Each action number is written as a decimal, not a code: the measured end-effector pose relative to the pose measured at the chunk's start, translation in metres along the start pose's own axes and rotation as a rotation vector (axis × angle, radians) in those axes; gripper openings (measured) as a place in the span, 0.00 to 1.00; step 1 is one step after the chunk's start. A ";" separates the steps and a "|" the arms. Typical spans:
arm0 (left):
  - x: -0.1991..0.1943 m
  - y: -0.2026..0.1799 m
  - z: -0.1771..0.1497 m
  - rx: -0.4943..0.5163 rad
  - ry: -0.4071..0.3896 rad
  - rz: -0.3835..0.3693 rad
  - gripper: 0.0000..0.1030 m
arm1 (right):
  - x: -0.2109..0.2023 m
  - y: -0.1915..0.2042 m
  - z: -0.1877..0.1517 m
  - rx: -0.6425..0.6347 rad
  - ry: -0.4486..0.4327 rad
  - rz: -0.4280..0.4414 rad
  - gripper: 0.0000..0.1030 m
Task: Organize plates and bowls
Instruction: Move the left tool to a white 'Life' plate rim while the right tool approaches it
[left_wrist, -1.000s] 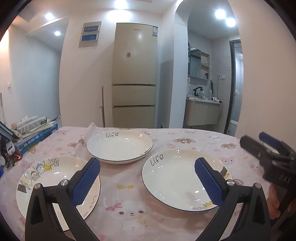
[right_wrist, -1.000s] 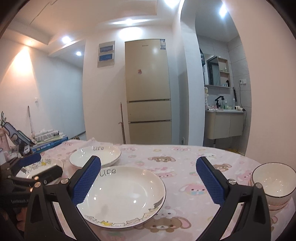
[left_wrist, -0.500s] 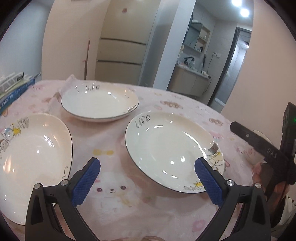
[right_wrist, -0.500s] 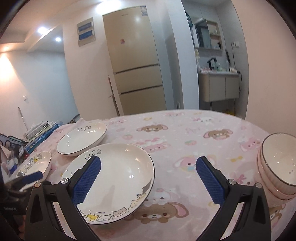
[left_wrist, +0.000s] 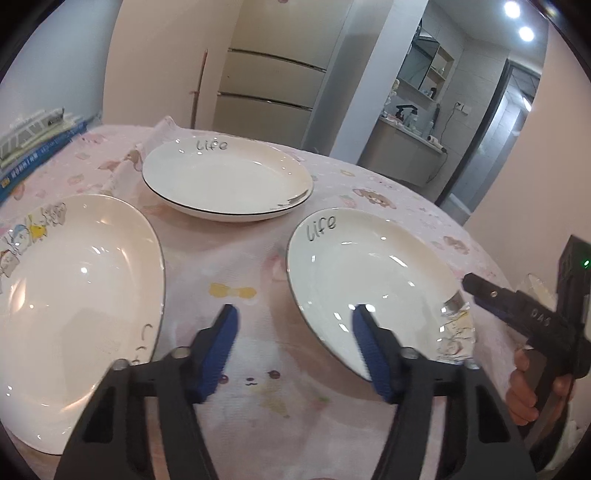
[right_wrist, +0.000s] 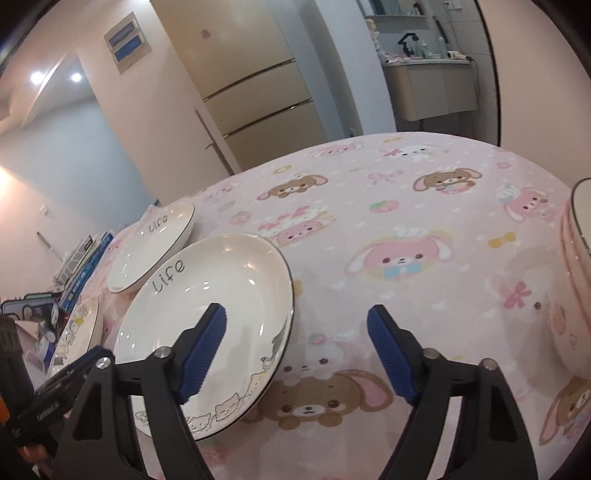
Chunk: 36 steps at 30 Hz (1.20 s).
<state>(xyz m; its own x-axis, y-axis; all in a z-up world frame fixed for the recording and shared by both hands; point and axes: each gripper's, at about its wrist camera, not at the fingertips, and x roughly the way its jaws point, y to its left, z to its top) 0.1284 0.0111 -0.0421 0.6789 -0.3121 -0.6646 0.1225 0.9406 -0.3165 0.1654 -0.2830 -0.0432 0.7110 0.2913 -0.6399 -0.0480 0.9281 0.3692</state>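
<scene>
Three white plates lie on the pink tablecloth. A cartoon-edged plate (left_wrist: 74, 295) is at the left, a "Life" plate (left_wrist: 229, 181) at the back, and another "Life" plate (left_wrist: 369, 280) at the right. My left gripper (left_wrist: 293, 317) hovers over that right plate's near-left rim, its jaws closing with the pads touching nothing. From the other side, my right gripper (right_wrist: 295, 317) hovers over the same plate (right_wrist: 207, 306). Its jaws are closing too, with the plate's right rim below the gap and no pad pressing on it. Stacked bowls (right_wrist: 576, 277) stand at the right edge.
Books (left_wrist: 33, 147) are piled at the table's far left. A hand (left_wrist: 524, 387) holds the right gripper at the lower right of the left wrist view. The cartoon-printed tablecloth (right_wrist: 406, 221) spreads between plate and bowls. A fridge (right_wrist: 251, 74) and a washbasin cabinet (right_wrist: 432, 85) stand behind.
Both grippers have tipped down and moved in toward the middle "Life" plate, which now looks larger. Both pairs of jaws have narrowed from fully wide.
</scene>
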 end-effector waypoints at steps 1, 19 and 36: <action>0.000 0.002 0.004 -0.026 0.028 -0.022 0.53 | 0.000 0.001 0.002 -0.008 0.003 0.020 0.71; 0.058 0.015 0.036 -0.172 0.226 -0.071 0.33 | 0.038 -0.014 0.059 0.085 0.268 0.072 0.47; 0.064 0.015 0.036 -0.117 0.229 -0.094 0.16 | 0.068 -0.016 0.042 0.091 0.406 0.229 0.29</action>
<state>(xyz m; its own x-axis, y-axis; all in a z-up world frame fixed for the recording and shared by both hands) 0.2000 0.0098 -0.0648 0.4852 -0.4318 -0.7604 0.0839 0.8886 -0.4510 0.2441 -0.2876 -0.0644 0.3566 0.5702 -0.7401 -0.0969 0.8105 0.5777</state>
